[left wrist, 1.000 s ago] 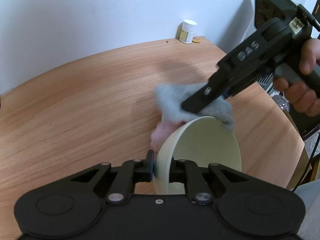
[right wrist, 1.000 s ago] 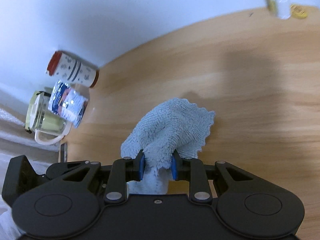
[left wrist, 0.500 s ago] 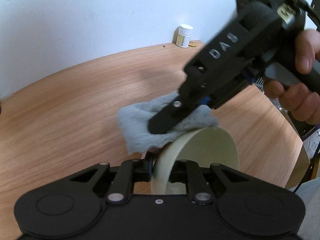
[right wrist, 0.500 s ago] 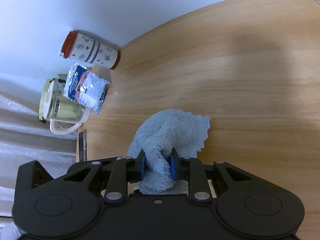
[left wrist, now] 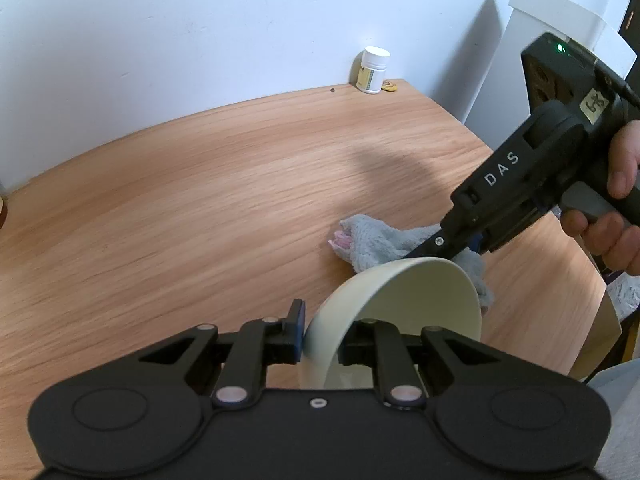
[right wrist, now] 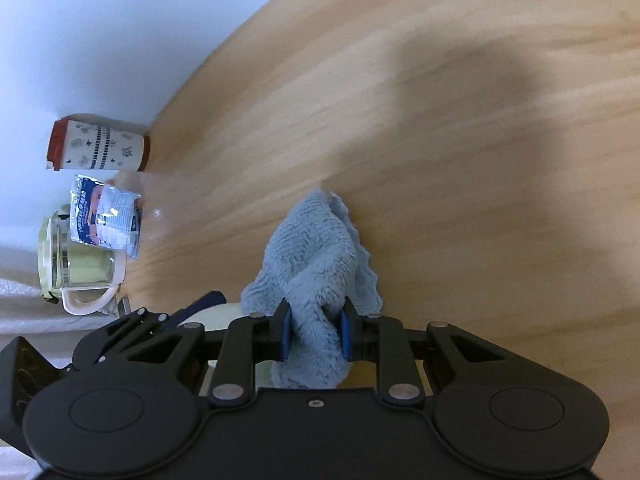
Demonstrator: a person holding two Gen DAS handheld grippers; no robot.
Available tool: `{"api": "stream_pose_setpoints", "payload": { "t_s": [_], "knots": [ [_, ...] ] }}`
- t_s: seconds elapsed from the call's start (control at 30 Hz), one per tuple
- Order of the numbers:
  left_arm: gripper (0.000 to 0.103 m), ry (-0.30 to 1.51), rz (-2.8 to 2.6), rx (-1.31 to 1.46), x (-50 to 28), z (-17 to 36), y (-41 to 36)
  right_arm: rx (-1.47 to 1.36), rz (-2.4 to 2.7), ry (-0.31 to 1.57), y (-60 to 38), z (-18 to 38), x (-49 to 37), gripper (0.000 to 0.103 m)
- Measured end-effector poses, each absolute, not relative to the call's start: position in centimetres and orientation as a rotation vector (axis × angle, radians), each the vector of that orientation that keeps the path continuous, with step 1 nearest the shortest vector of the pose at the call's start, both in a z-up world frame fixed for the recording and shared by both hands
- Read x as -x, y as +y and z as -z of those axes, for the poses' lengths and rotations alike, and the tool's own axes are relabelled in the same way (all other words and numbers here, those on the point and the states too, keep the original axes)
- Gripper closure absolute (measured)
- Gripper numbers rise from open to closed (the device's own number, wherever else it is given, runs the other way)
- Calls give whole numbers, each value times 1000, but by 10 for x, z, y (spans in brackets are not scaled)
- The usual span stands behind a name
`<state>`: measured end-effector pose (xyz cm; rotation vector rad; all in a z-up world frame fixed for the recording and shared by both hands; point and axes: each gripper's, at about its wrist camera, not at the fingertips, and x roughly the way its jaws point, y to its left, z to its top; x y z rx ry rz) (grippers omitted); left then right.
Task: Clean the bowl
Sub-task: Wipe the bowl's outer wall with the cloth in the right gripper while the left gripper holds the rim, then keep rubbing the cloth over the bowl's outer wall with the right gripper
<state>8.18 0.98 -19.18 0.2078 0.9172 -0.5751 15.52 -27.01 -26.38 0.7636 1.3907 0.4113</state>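
- One cream bowl sits low in the left wrist view, at about 5 o'clock from the picture's middle, tipped on its side with the opening facing right.
- The left gripper pinches the bowl's rim: one blue-padded finger presses the outside wall, the other sits inside the bowl, so the jaws are closed on it.
- One grey-blue cloth lies bunched at the bowl's far rim, at about 12 o'clock from the bowl, touching it and draping down behind the rim at 3 o'clock; a small pink patch shows at its left end.
- The right gripper clamps a fold of that cloth between its two blue pads; the rest of the cloth fans out ahead toward 12 o'clock over the table.
- One hand holds the right gripper's handle at 3 o'clock in the left wrist view.
- One wooden table carries everything.
- One white pill bottle stands at the table's far edge against the wall, at 12 o'clock, with one small yellow object just beside it.
- At 9 o'clock in the right wrist view: one patterned cup with a red lid, one foil packet and one clear jug, three things close together.
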Motion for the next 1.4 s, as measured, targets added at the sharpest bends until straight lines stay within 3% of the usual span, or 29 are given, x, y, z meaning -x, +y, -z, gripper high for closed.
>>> {"api": "stream_pose_setpoints", "payload": {
  "t_s": [0.53, 1.03, 1.4],
  "knots": [
    [88, 924, 547, -177, -74, 195, 9, -723, -597, 1311, -219, 217, -183, 78],
    [88, 947, 506, -151, -76, 197, 15, -765, -430, 1437, -270, 263, -162, 78],
    [88, 916, 517, -192, -73, 193, 6, -732, -604, 1369, -230, 217, -190, 79]
  ]
}}
